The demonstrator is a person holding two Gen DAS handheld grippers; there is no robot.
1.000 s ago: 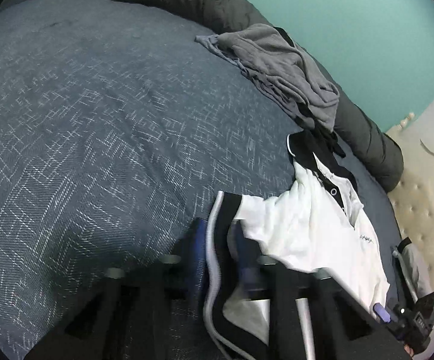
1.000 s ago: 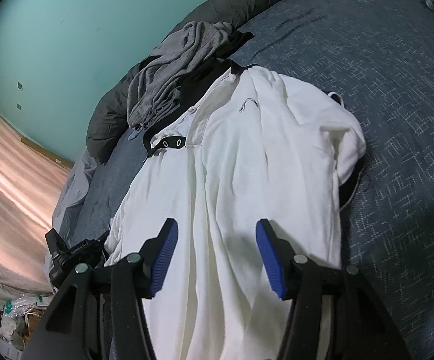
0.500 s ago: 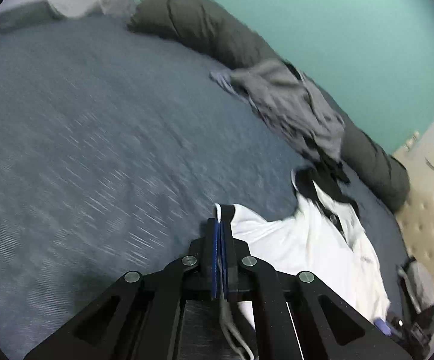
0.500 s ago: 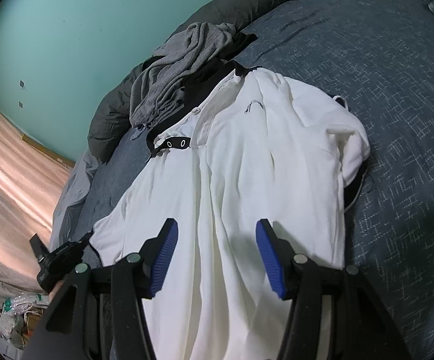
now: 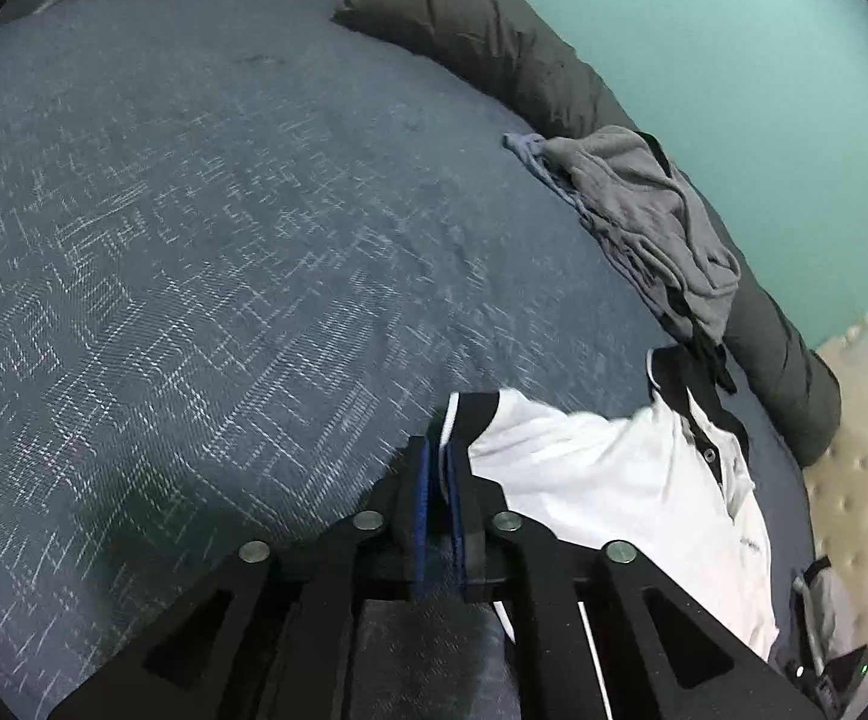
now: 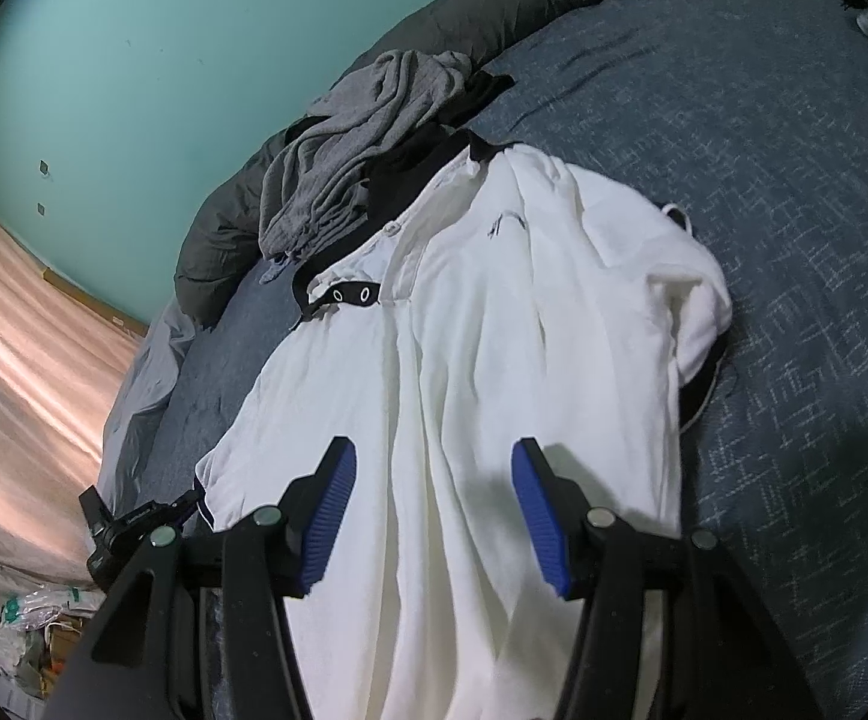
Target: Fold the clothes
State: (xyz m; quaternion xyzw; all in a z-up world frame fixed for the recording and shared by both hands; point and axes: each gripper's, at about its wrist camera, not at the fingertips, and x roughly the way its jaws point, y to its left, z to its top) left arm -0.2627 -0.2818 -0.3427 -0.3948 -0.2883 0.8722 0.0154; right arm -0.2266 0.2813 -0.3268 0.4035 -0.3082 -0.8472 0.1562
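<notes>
Since a second ago my left tool (image 5: 439,480) closed on the black-trimmed sleeve cuff (image 5: 470,414) of the white polo shirt (image 6: 494,360) and dragged it outward across the blue bedspread (image 5: 194,240); its jaws had just been easing apart again, narrow gap, cuff edge still between the pads, and I couldn't tell if they still pinched it. In the right wrist view the shirt's near-left part had spread flatter. Right tool (image 6: 434,516) hadn't moved: jaws about half open, nothing in them, hovering over the lower body of the shirt. Shirt lay front-up on the bed, collar (image 6: 338,294) at the far end toward the grey clothes pile (image 6: 362,138) and dark bolster (image 5: 524,60), hem nearest me, so long axis ran straight away from the right tool. Sleeve stuck out to the shirt's left-tool side, cuff pointing away from the body. My read: next move was bringing that sleeve back across the chest, so left tool was the nearer one, fold line parallel to the long axis. Right tool was placed to pin the body. Risk: cuff slipping out of the loosened jaws.
</notes>
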